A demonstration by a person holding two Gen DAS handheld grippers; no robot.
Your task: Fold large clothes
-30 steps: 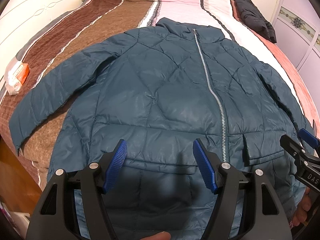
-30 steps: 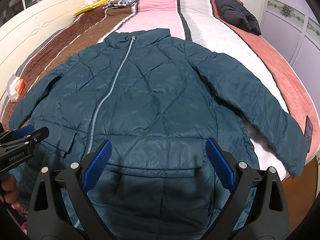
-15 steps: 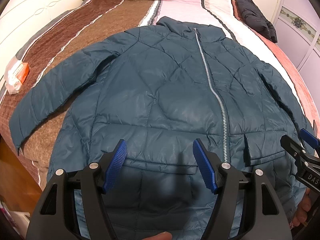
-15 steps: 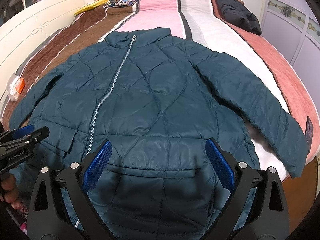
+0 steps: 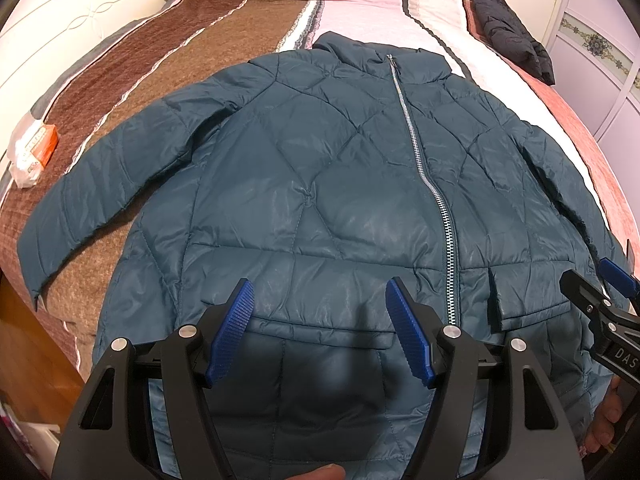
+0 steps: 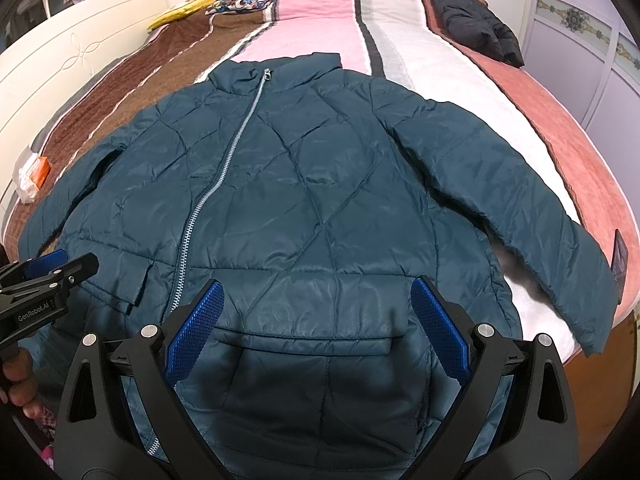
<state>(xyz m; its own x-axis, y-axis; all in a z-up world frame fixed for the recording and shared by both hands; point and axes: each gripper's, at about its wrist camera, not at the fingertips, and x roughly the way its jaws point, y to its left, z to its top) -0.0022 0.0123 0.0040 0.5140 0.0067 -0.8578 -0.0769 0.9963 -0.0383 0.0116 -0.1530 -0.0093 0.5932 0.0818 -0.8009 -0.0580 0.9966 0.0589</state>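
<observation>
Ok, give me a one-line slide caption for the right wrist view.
Open right gripper poised over the hem of a teal jacket spread flat, zipped, on a striped bed.

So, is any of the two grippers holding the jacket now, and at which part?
Nothing is held. The left gripper and the right gripper both stand open above the hem area of the teal jacket, with no fabric between their fingers.

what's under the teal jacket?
The teal jacket lies spread flat, zipped, on the striped bedspread: brown stripes show past its left sleeve, pink and white past the collar and right sleeve. Whatever sits directly beneath the body is covered.
</observation>
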